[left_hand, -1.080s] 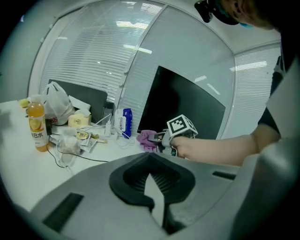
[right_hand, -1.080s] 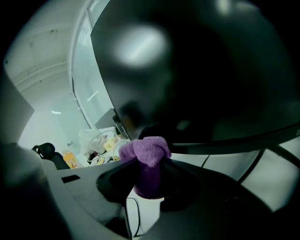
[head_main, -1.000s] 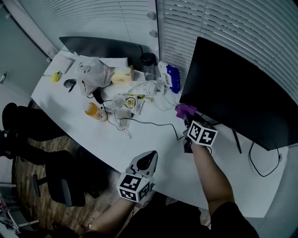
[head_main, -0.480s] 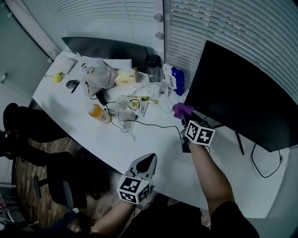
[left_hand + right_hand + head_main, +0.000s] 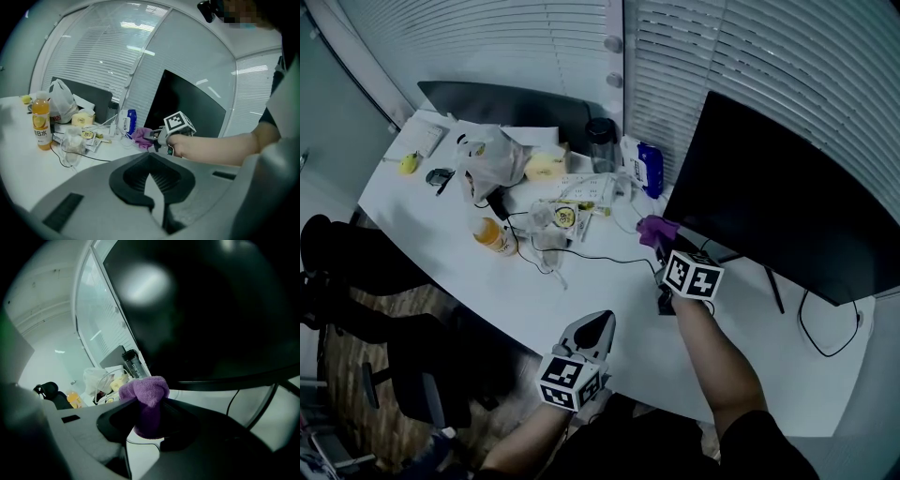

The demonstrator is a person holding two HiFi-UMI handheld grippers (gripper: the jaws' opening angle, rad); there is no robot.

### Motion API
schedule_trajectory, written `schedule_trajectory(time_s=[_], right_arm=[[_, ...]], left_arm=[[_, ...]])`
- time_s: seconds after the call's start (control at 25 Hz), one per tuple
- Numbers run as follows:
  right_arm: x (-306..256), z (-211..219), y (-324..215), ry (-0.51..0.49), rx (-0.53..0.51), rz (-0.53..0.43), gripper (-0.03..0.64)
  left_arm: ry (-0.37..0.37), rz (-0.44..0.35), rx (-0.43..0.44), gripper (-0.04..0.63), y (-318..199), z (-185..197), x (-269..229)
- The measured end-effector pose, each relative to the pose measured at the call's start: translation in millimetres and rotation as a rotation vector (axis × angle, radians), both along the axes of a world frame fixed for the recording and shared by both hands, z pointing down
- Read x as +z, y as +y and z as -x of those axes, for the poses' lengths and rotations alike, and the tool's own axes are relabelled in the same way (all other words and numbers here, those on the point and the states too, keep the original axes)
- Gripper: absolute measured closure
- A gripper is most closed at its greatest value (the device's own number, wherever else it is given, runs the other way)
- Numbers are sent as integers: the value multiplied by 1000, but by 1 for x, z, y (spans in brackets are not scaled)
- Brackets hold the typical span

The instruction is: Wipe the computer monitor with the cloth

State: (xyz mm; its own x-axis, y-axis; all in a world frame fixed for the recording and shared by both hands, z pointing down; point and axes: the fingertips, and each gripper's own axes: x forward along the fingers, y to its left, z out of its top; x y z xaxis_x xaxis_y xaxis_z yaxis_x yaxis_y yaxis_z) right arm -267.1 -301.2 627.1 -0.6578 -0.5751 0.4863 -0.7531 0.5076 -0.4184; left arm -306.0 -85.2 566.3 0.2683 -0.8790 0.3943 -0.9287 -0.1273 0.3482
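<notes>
The black monitor (image 5: 769,187) stands at the table's back right, its screen dark, and it also fills the right gripper view (image 5: 211,310). My right gripper (image 5: 662,246) is shut on a purple cloth (image 5: 653,228), held just off the monitor's lower left corner. In the right gripper view the cloth (image 5: 144,399) bulges out between the jaws, with the screen's lower edge close above it. My left gripper (image 5: 596,328) hangs low by the table's near edge, jaws together and nothing in them. The left gripper view shows the right gripper (image 5: 157,138) and the cloth (image 5: 140,137) from the side.
Clutter covers the table's far left: an orange drink bottle (image 5: 493,236), a white plastic bag (image 5: 492,150), a dark bottle (image 5: 600,141), a blue-and-white packet (image 5: 645,161) and cables (image 5: 600,251). A monitor cable (image 5: 825,328) loops at the right. Office chairs (image 5: 403,375) stand at the left.
The right gripper with the cloth has shifted slightly left, near the monitor's lower left corner. The head view has drifted a little. The left gripper has hardly moved.
</notes>
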Motion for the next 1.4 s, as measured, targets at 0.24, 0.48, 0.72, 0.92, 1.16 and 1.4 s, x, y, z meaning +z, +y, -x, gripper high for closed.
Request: schedule_trajectory(time_s=[0.24,0.48,0.72,0.92,1.16,1.4], right_arm=[[-10,3,8,0,12,1,474],[-29,-2,19,-6,-16,2,474],[-46,-13,29,-40,-51,-2,474],[-38,-12,33,-54,-63,34,474],[-25,-1,26,-38,-27,42,474],[-12,13,5,-34,96,71,474]], left_arm=[[4,-6,18,591,-2,1,-2],[-14,-22,5,591,-14,-9,-18],[-35,-38,-36,591,-9,-33,-39],[-47,-27,-67,591,-2,-37,-47],[-54,-45,-35,591,-9,-17,-43],[-73,-28,90,591,-27,20,-32]])
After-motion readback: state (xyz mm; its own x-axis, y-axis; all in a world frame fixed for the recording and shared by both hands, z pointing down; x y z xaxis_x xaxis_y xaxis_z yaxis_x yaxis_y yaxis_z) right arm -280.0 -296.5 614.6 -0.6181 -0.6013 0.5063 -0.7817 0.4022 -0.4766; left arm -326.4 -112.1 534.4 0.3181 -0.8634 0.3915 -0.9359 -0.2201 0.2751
